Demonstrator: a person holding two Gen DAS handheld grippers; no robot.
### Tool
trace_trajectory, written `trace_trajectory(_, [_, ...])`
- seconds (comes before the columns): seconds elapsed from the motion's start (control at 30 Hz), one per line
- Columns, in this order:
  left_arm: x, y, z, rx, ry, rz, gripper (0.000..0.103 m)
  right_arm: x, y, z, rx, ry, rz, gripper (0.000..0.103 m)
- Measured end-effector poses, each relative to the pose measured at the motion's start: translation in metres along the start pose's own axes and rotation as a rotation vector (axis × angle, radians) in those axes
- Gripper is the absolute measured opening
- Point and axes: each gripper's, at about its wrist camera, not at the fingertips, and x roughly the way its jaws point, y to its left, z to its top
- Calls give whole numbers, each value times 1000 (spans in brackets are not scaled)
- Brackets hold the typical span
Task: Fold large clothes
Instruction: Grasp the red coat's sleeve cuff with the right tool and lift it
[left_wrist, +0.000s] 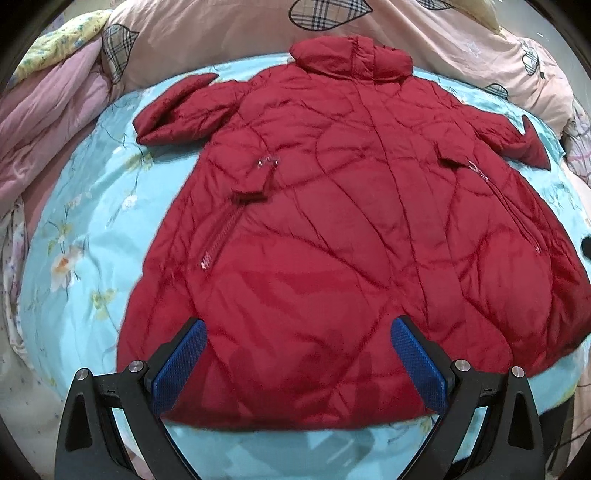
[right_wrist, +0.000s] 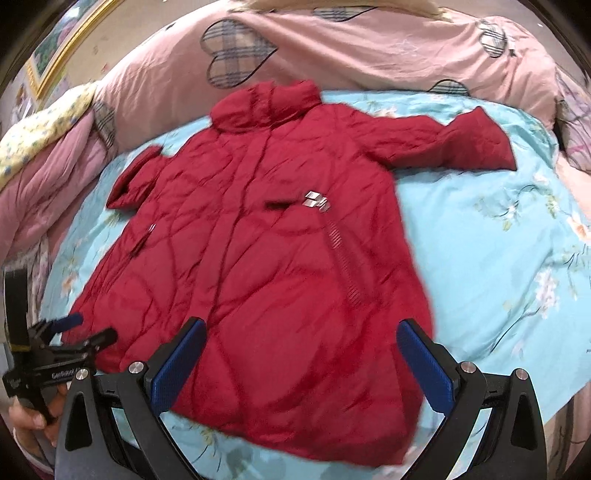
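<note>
No fold shows yet: the red coat lies spread flat on the bed, both grippers wide and empty above its hem.

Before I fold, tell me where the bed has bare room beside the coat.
The widest bare sheet lies on the right, between the red coat and the bed edge, below the spread sleeve. A narrower strip runs left of the coat. The head end is crowded with the pink quilt.
</note>
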Motion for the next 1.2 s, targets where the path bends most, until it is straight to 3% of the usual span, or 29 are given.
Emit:
trace_trajectory(0.23, [6, 6, 21, -33, -40, 25, 101, 3, -57, 55, 94, -92, -46, 103])
trace_trajectory(0.57, [26, 20, 39, -139, -79, -47, 101, 42, -162, 137, 288, -126, -141, 101])
trace_trajectory(0.87, [62, 12, 53, -120, 13, -60, 101, 79, -232, 214, 424, -195, -279, 100])
trace_trajectory(1.07, [76, 9, 65, -108, 41, -43, 101, 122, -260, 255, 477, -143, -379, 93])
trace_trajectory(1.2, [83, 8, 67, -104, 46, -47, 101, 147, -275, 264, 496, -95, -426, 88])
